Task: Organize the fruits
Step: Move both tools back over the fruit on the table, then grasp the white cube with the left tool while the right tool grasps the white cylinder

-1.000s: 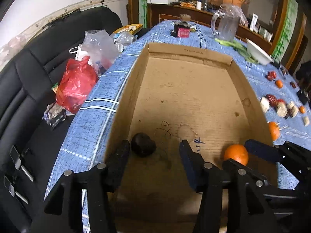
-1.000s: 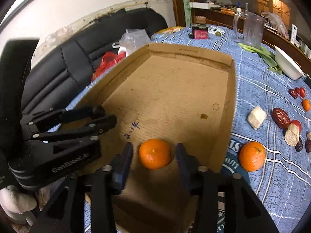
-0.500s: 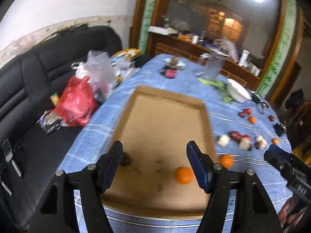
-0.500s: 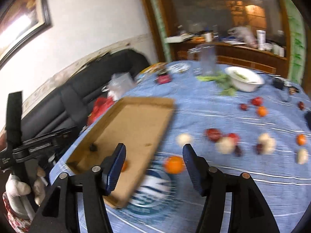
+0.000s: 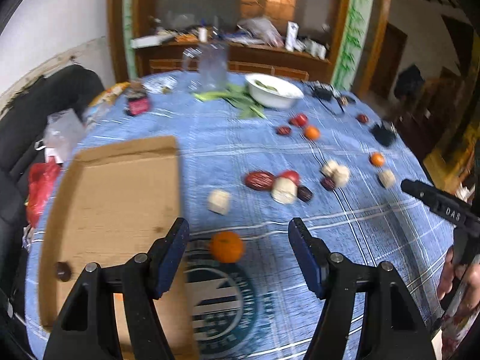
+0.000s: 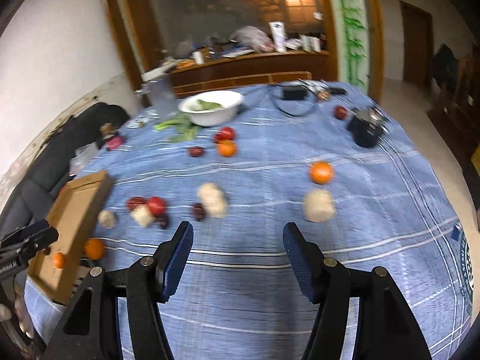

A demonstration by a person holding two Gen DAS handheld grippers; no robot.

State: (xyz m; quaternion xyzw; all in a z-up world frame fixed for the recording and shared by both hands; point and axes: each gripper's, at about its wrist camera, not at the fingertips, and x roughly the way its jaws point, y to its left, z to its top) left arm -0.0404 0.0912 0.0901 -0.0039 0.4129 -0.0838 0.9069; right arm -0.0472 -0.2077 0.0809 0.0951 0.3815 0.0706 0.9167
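The orange [image 5: 226, 246] is framed just ahead, between the empty, half-spread left gripper [image 5: 238, 250] jaws; nothing is held by the right gripper [image 6: 237, 253], likewise half-spread.

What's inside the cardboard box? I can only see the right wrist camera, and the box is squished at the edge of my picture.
Observer: The left wrist view looks down into the cardboard box. A small dark fruit lies on its floor near the left wall.
Operator: Is the left gripper holding anything? I only see a bit of it.
Observer: No. The left gripper is open with nothing between its fingers. It is over the tablecloth, just right of the box.
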